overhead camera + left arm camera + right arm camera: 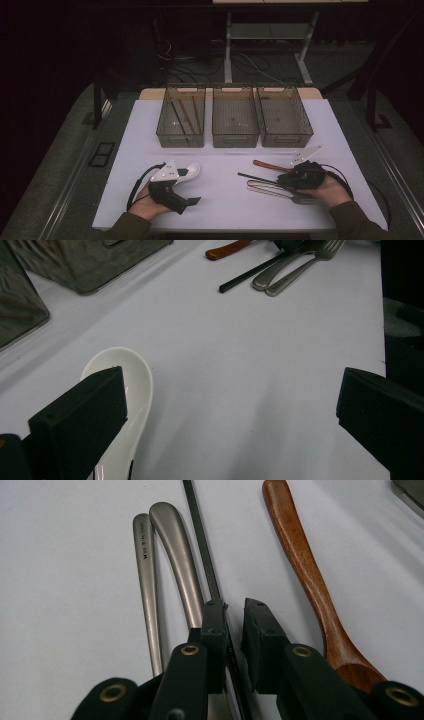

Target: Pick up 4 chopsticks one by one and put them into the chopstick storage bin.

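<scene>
The risk here is a bad pick: the black chopstick (201, 540) lies just beside two steel handles (172, 560), so the right gripper (234, 611) could drag or lift a neighbour, or let the thin stick slip and twist out. Its fingers (214, 625) are nearly closed around the chopstick, at about four o'clock on the surface (225, 150), with a wooden spoon (305, 575) near. The left gripper (172, 187), at about eight o'clock, is wide open and holds nothing; one finger (80, 415) hangs over a white spoon (132, 385).
</scene>
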A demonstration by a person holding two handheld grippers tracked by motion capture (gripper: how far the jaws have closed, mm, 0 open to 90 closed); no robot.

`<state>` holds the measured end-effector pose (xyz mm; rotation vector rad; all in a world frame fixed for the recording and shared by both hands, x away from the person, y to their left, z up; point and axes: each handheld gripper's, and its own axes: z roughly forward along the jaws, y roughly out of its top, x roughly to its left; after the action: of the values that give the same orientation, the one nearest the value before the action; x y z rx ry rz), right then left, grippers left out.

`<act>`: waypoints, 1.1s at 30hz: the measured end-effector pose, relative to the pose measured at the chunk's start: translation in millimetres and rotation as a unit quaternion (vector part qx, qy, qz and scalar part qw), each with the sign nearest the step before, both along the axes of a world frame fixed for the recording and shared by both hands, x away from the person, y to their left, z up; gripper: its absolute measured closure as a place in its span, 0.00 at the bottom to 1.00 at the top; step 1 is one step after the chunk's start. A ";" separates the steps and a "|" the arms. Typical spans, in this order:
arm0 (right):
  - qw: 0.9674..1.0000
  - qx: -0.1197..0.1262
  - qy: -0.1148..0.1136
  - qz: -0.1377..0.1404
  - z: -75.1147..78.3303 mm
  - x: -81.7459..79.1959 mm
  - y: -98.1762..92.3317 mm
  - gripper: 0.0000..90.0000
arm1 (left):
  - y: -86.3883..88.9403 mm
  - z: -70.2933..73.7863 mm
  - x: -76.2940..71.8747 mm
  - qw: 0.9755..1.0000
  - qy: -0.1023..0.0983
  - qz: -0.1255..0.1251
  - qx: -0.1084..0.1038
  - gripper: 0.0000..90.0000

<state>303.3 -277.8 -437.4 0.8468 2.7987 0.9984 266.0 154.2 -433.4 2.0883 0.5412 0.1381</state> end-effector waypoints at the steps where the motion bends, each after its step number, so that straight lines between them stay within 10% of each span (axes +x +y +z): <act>1: 1.000 -0.001 0.000 -0.001 -0.2 0.1 0.2 0.88 | 0.0 0.0 0.0 1.000 0.000 0.000 0.000 0.00; 33: 0.999 -0.016 -0.039 0.002 0.9 3.7 2.2 0.96 | 0.2 0.1 0.3 1.000 -0.001 0.001 -0.001 0.00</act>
<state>306.9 -275.5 -436.5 0.7806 2.7445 0.9625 266.3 154.3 -433.3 2.0860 0.5418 0.1410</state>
